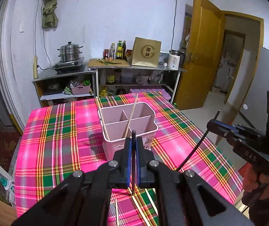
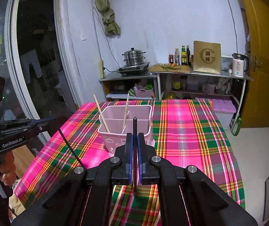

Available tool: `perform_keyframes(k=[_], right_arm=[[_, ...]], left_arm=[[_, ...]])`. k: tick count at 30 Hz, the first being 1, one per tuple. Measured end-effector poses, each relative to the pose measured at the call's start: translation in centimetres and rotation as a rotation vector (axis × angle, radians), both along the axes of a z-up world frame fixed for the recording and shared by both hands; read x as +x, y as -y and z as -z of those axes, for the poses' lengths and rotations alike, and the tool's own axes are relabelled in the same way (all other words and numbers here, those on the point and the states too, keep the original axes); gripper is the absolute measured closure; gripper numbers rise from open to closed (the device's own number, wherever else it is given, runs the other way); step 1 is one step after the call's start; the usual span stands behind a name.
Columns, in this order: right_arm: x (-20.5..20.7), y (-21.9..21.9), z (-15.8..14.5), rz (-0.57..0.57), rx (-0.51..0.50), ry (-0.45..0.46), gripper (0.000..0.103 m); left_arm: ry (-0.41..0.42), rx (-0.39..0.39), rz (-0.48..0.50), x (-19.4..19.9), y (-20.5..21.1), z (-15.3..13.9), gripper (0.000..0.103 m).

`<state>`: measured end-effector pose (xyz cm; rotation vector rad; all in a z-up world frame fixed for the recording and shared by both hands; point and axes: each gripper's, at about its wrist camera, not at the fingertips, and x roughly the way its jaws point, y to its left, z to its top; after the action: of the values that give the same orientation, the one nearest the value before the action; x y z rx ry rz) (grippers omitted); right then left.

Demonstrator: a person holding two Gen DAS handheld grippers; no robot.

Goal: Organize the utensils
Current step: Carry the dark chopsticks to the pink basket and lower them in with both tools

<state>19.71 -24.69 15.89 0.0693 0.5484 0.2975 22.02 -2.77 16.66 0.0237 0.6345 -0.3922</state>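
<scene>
A pink divided utensil caddy (image 1: 128,130) stands on the plaid table, also in the right wrist view (image 2: 127,126). Two light wooden chopsticks (image 1: 131,114) lean in its compartments. My left gripper (image 1: 133,141) is shut on a black chopstick (image 1: 133,162), held upright just in front of the caddy. My right gripper (image 2: 135,141) is shut on another black chopstick (image 2: 134,130), also upright near the caddy. The right gripper shows at the right of the left wrist view (image 1: 215,127) with its chopstick slanting down. Several light chopsticks (image 1: 140,207) lie on the cloth below the grippers.
The table wears a pink, green and yellow plaid cloth (image 1: 59,141). Behind it a steel counter (image 1: 134,68) carries a steamer pot, bottles, a gold box and a kettle. An open wooden door (image 1: 200,56) stands at the right.
</scene>
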Motion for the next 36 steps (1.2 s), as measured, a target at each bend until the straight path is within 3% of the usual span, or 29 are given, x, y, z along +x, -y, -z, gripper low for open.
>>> perform_keyframes(k=[10, 25, 36], right_arm=[[1.9, -0.9, -1.8, -0.021, 0.0, 0.027, 0.099], [5.5, -3.3, -8.3, -0.044, 0.033, 0.148, 0.099], [9.1, -4.6, -8.6, -0.055, 0.057, 0.162, 0.099]], left_arm=[[0.0, -0.002, -0.006, 2.0, 0.0, -1.5, 0.099], [0.091, -0.015, -0.019, 4.5, -0.2, -8.5, 0.099], [0.124, -0.008, -0.023, 7.7, -0.2, -9.9, 0.099]])
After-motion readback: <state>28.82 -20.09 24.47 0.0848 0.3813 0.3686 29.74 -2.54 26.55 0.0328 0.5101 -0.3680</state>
